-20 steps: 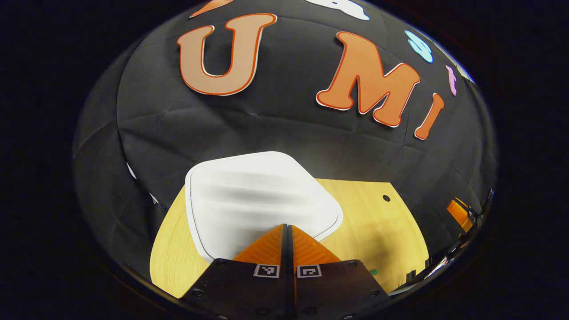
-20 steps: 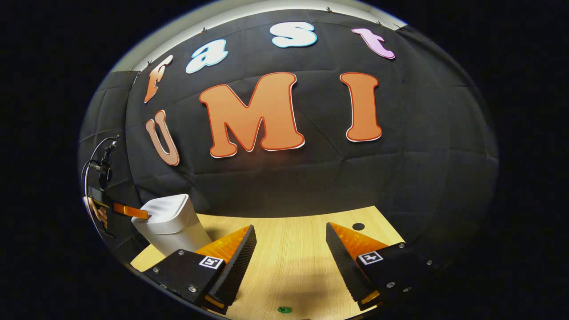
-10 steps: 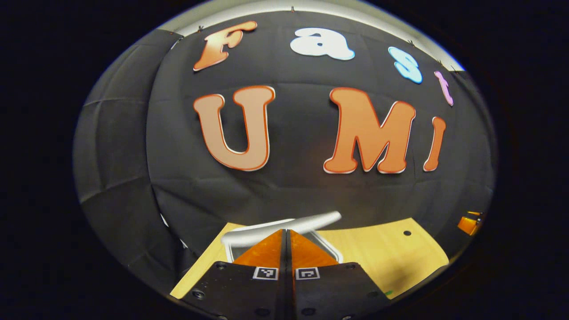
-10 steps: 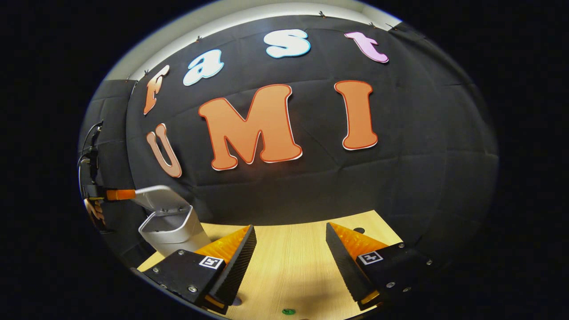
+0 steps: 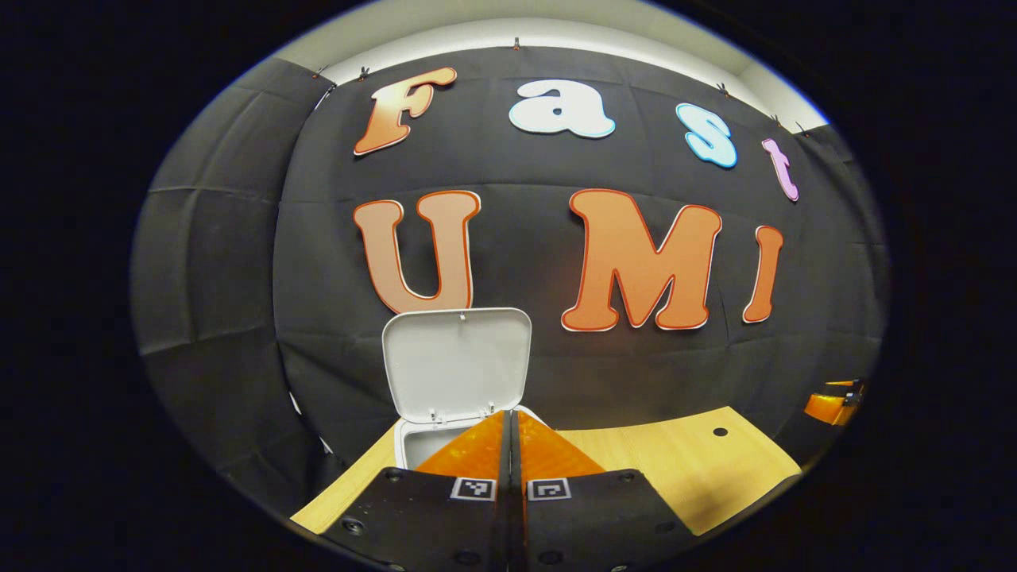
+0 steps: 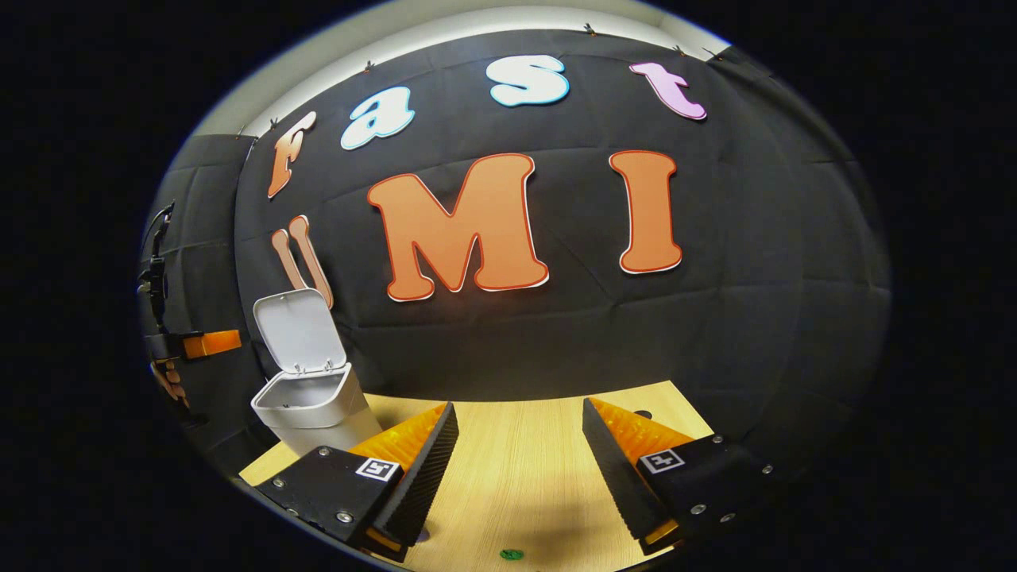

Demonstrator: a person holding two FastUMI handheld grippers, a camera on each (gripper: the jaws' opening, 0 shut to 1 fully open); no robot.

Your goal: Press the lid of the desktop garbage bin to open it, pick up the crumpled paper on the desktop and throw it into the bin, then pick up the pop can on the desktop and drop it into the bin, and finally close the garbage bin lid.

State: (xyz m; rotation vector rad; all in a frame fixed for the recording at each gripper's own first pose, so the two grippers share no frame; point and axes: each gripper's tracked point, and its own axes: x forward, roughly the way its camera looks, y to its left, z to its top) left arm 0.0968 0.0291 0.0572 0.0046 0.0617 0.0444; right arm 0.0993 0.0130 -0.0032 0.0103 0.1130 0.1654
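In the left gripper view, the closed fingers (image 5: pixel 512 445) hid most of the bin (image 5: pixel 417 445), so we could not see inside it. In the right gripper view, a small green speck (image 6: pixel 509 554) on the table (image 6: pixel 516 461) was too small to identify.

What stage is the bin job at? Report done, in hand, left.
Done: the bin's lid stands open above the garbage bin. In hand: nothing; the left tongs are shut and empty just in front of the bin, and the right tongs hang open over the desktop. Left: binning the paper and the can, then closing the lid.
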